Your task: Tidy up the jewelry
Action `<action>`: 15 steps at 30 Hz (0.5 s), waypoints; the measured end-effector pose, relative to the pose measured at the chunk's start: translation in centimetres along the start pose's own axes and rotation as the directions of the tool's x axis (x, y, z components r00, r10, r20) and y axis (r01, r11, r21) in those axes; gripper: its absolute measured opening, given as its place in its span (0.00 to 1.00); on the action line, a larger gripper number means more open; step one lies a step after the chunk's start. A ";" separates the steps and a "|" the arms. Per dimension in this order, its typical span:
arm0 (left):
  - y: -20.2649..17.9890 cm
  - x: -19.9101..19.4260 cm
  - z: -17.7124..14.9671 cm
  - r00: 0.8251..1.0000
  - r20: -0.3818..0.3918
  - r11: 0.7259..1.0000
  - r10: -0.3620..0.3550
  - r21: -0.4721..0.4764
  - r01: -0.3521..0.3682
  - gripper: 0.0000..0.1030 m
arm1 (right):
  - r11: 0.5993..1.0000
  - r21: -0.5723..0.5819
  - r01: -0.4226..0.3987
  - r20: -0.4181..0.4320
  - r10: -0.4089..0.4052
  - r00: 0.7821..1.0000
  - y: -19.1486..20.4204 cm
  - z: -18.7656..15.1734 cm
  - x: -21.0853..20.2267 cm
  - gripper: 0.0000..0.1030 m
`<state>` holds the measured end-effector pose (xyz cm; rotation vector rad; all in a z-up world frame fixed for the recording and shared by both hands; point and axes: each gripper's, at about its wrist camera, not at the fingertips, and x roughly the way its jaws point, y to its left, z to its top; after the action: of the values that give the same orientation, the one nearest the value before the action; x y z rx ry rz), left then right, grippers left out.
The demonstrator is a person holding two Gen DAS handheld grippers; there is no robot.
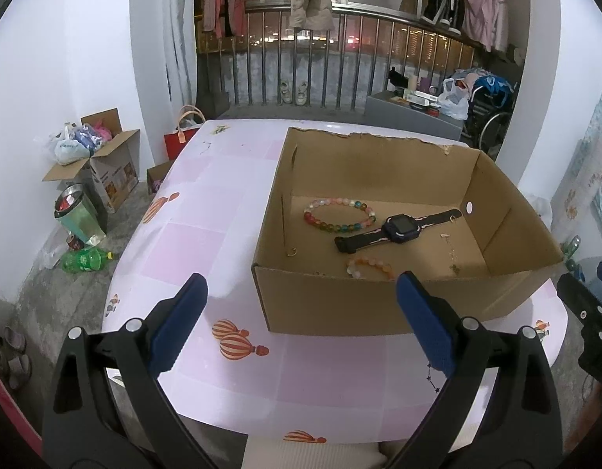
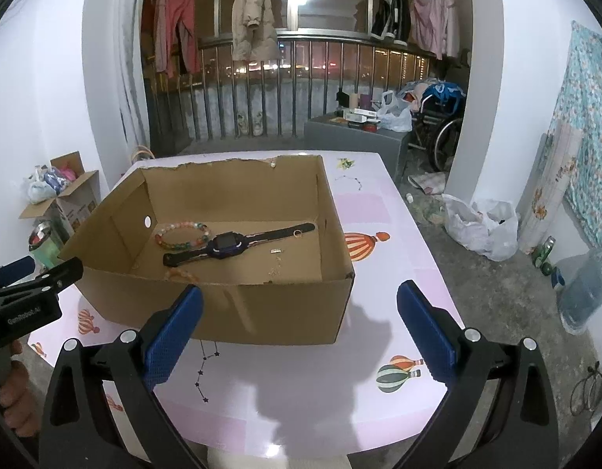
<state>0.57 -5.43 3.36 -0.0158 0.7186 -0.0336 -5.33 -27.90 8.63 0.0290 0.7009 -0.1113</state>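
An open cardboard box (image 1: pixel 324 305) (image 2: pixel 238 308) stands on the pink table (image 1: pixel 207 242) (image 2: pixel 363 211). Inside lie a multicolour bead bracelet (image 1: pixel 339 215) (image 2: pixel 182 235), a dark smartwatch (image 1: pixel 398 230) (image 2: pixel 226 247), an orange-pink bead bracelet (image 1: pixel 369 267) (image 2: pixel 180 274) against the near wall, a small gold ring (image 1: pixel 292 252), another ring (image 2: pixel 297 233) by the watch strap, and a thin chain (image 1: pixel 452 252) (image 2: pixel 275 265). My left gripper (image 1: pixel 301 293) hangs open before the box's near-left corner, holding nothing. My right gripper (image 2: pixel 300 297) stands open before the box's near-right corner, also holding nothing.
The table carries a balloon-print cloth. The right gripper's body (image 1: pixel 586 312) shows at the right edge of the left wrist view; the left one (image 2: pixel 27 293), held by a hand, shows at left in the right wrist view. Boxes, bottles (image 1: pixel 88 260) and bags (image 2: pixel 481 226) litter the floor.
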 end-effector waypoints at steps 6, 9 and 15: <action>0.0 0.0 0.0 1.000 -0.003 1.000 -0.002 0.002 0.002 0.91 | 1.000 0.003 0.006 -0.003 -0.006 1.000 -0.3 0.0 0.1 0.94; -0.1 0.0 0.1 1.000 -0.002 1.000 -0.001 0.006 0.001 0.91 | 1.000 0.000 0.008 0.001 -0.008 1.000 -0.3 -0.1 0.1 0.94; -0.1 0.1 0.1 1.000 0.011 1.000 -0.011 0.009 0.011 0.91 | 1.000 -0.025 0.000 0.045 0.001 0.999 -0.2 -0.3 -0.3 0.94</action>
<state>0.72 -5.52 3.41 -0.0113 0.7068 -0.0476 -5.75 -28.00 8.63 0.0023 0.6573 -0.1026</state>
